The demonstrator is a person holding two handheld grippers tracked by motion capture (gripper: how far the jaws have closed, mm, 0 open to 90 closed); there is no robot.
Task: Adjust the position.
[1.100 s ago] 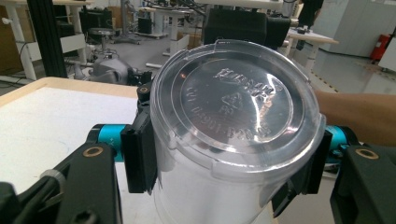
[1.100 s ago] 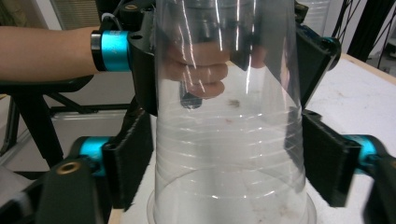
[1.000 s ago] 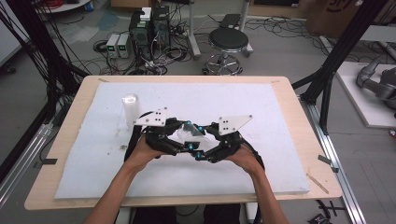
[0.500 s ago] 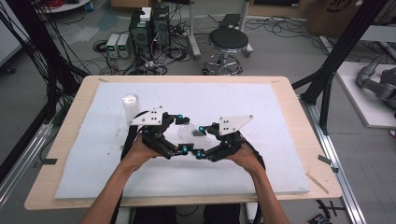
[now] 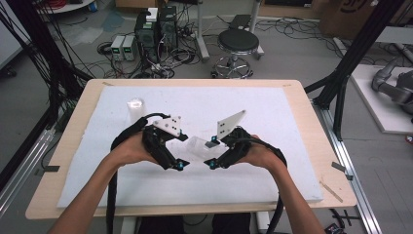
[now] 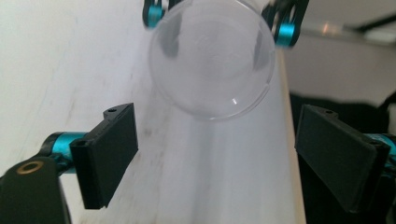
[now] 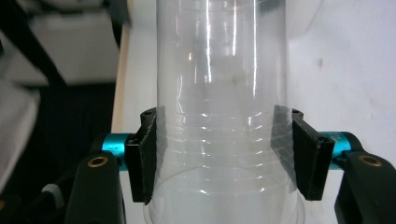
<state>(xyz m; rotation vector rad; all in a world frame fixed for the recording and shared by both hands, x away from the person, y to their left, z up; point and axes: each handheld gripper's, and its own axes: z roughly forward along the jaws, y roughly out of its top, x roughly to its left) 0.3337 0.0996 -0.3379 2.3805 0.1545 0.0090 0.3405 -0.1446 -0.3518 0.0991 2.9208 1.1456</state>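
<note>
High view | 2 grippers: left gripper [image 5: 181,165], right gripper [image 5: 213,163] | 2 clear cups [image 5: 198,145]

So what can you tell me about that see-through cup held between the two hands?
The clear plastic cup looks thin and glossy, with faint rings around its wall and nothing visible inside. It lies roughly level above the white mat. The right claw clamps its ringed part from both sides. The left claw stands open facing its round end, not touching it.
</note>
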